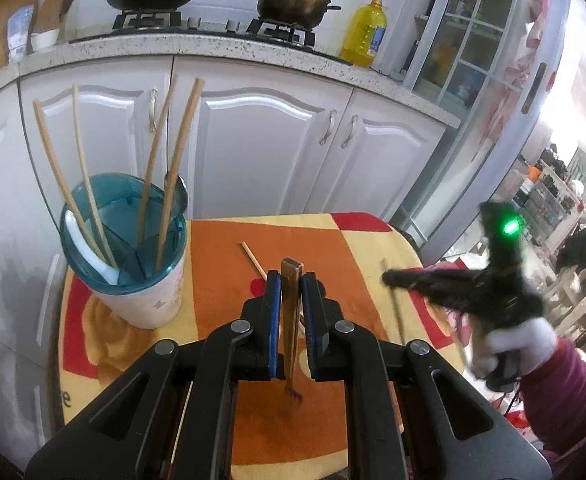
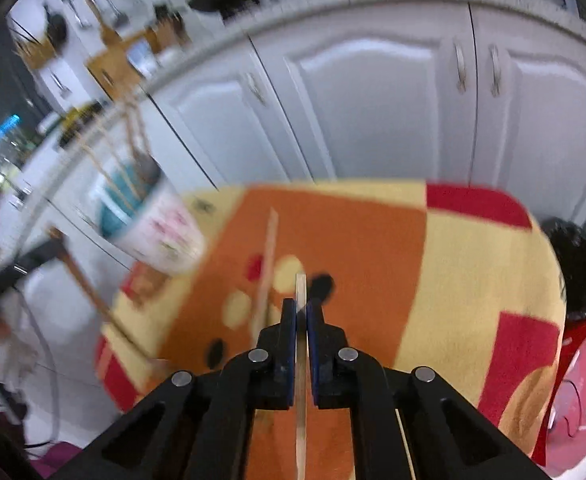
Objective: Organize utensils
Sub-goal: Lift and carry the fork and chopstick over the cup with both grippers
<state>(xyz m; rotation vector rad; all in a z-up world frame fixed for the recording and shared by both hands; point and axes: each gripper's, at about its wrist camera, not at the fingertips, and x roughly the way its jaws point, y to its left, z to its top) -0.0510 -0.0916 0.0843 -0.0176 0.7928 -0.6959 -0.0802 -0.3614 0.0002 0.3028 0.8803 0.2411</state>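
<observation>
Left claw (image 1: pixel 291 280) up close, pinching a dark wooden fork (image 1: pixel 292 334) by its flat handle, tines hanging down over the orange patch of the counter (image 1: pixel 353 240). Right claw (image 2: pixel 301 308) is clamped on a pale, thin chopstick (image 2: pixel 301 380) running straight out between its pads. One loose chopstick (image 1: pixel 253 259) lies mid-counter. At the far left corner stands a teal-rimmed white holder (image 1: pixel 133 280), four chopsticks leaning out of it.
</observation>
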